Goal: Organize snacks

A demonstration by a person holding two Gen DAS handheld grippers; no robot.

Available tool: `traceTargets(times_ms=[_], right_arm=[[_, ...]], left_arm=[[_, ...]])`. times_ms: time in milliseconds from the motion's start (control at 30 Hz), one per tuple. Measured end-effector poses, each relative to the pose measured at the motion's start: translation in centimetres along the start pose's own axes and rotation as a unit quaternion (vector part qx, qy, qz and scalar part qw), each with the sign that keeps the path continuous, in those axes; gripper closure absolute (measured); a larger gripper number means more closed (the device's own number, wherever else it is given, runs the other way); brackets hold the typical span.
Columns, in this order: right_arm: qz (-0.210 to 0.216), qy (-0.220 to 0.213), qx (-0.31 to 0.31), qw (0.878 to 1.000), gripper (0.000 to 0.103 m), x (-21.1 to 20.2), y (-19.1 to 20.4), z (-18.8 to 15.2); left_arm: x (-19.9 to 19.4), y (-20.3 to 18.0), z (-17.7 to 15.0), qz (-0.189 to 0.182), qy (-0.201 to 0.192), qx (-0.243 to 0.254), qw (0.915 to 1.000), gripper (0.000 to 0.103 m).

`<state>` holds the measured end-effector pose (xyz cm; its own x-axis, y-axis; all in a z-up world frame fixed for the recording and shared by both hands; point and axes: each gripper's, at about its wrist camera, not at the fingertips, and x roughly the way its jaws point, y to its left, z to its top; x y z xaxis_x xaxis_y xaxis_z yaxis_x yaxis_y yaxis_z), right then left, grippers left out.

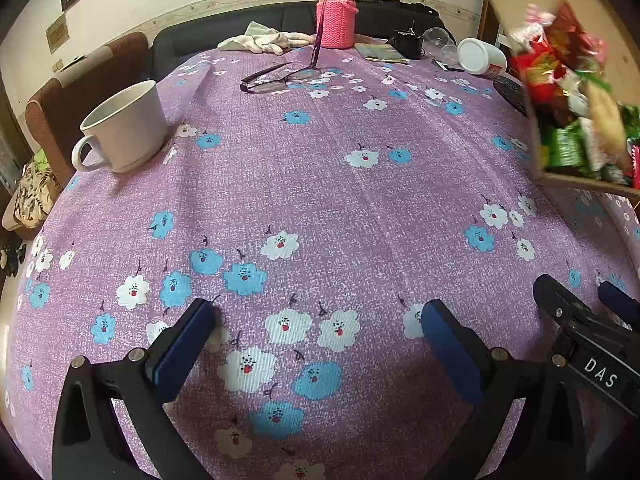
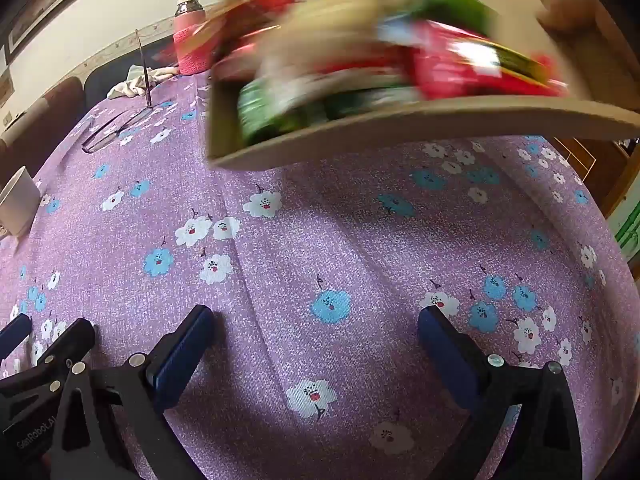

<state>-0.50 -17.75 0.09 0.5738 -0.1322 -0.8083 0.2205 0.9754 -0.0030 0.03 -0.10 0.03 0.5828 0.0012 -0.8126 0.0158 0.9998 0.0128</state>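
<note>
Across the whole table spreads the purple tablecloth (image 1: 320, 184), printed with white and blue flowers, and I place everything else against it. Above its right side, clear of the cloth, a cardboard box (image 2: 360, 128) of snacks (image 1: 568, 92) hangs tilted, its open top turned toward me and its long side running roughly left to right in my right wrist view. It is smeared with motion blur; I can make out red, green and pale wrappers, but no brand on them can be read. At the box's upper right edge a blurred hand (image 2: 568, 8) seems to grip it.

On the cloth's left edge stands a white mug (image 1: 124, 128), upright, handle toward me. At the far edge stands a flask in a pink knitted sleeve (image 1: 336, 20), with a pale cloth (image 1: 264, 40) to its left and a white bottle (image 1: 480, 56) lying on its side to its right. Folded glasses (image 1: 280, 78) lie just in front of the flask.

My left gripper (image 1: 316, 340) hangs over the near part of the cloth, jaws spread wide and holding nothing. My right gripper (image 2: 316, 344) is the same, wide apart and empty, just beside the left one. On its body, seen from the left wrist, I read "DAS"; on the left one's body, "GenRobot.AI", partly cut off.
</note>
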Motion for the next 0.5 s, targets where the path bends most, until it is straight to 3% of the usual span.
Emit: traceTargets(times_ms=[500], right_arm=[[-0.001, 0.000, -0.001, 1.000, 0.001, -0.19, 0.11, -0.25]], left_arm=[[0.02, 0.06, -0.02, 0.000, 0.000, 0.000, 1.0000, 0.000]])
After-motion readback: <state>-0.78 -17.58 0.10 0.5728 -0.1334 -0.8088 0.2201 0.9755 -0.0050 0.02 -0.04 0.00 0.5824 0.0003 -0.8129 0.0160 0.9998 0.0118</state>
